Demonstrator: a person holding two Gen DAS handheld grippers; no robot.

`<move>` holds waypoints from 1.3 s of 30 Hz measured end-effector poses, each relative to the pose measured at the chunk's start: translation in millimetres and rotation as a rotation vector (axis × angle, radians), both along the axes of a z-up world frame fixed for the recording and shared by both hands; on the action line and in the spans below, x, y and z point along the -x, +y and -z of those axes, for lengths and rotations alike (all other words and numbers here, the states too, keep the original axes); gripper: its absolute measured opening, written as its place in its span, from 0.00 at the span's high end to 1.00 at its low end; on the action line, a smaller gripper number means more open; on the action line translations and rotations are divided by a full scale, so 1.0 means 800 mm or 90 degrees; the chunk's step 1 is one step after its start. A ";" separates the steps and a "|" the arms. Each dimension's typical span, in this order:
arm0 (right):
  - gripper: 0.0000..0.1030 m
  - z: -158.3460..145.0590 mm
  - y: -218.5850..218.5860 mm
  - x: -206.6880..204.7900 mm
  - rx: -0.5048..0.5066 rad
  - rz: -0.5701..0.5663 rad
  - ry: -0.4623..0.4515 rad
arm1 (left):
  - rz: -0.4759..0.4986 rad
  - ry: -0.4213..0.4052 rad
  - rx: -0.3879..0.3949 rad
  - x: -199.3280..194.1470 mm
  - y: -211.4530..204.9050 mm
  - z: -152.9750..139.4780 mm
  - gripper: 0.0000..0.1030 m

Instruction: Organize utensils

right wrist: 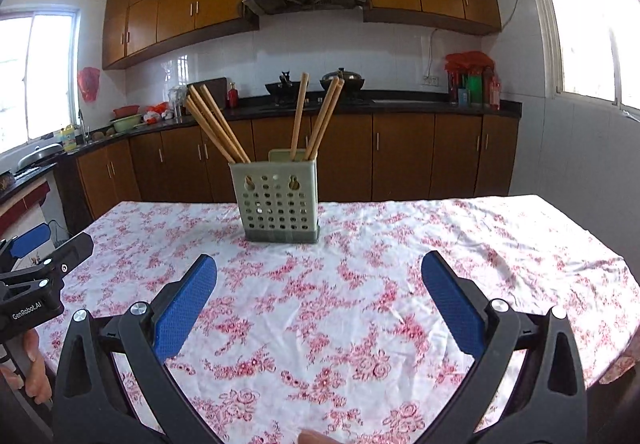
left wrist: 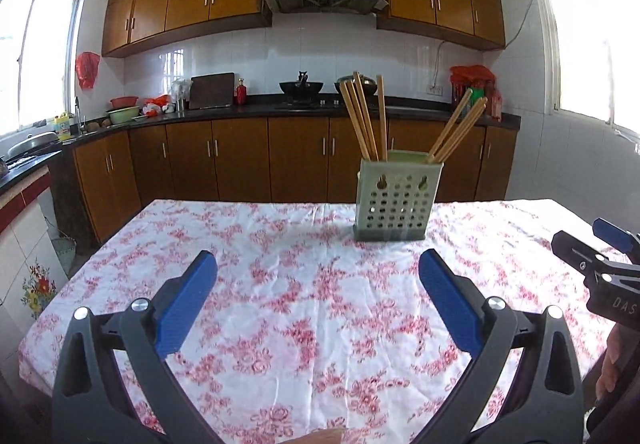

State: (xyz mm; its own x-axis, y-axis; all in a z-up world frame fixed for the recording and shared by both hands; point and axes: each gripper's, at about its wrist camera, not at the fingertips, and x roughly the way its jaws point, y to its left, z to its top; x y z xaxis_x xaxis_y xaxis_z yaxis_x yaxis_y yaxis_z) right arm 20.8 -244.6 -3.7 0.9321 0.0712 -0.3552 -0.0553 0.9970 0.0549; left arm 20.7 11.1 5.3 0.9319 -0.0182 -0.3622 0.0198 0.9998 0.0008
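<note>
A pale green perforated utensil holder (left wrist: 394,198) (right wrist: 280,200) stands upright on the flowered tablecloth (left wrist: 280,284) (right wrist: 360,284), toward the table's far side. Several wooden chopsticks (left wrist: 362,116) (right wrist: 216,124) lean out of it in two bunches, left and right. My left gripper (left wrist: 318,264) is open above the cloth, nearer than the holder and a little left of it, with nothing between its blue pads. My right gripper (right wrist: 319,268) is open too, empty, nearer than the holder and slightly to its right. Each gripper shows at the other view's edge.
Beyond the table runs a dark kitchen counter (left wrist: 256,108) with woks (left wrist: 301,88), bowls and bottles, over brown cabinets. Windows (left wrist: 38,56) (right wrist: 592,16) light both sides. A person's hand (right wrist: 36,376) holds the left gripper's handle.
</note>
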 end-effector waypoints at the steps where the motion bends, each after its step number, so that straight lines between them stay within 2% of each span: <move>1: 0.02 0.002 0.000 0.001 0.006 0.005 -0.001 | 0.000 0.003 -0.001 0.001 0.000 0.003 0.04; 14: 0.02 0.020 0.004 0.004 0.005 -0.002 0.026 | 0.006 0.023 -0.004 0.001 -0.002 0.018 0.04; 39: 0.02 0.019 -0.002 0.003 -0.004 -0.003 0.029 | 0.016 0.020 -0.003 0.000 -0.006 0.018 0.04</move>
State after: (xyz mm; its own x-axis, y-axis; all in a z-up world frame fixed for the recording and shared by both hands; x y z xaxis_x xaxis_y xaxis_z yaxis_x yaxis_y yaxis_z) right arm 18.7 -245.9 -18.6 0.9143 0.0779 -0.3974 -0.0575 0.9963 0.0631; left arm 20.3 6.0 -9.3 0.9191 -0.0390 -0.3920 0.0445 0.9990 0.0051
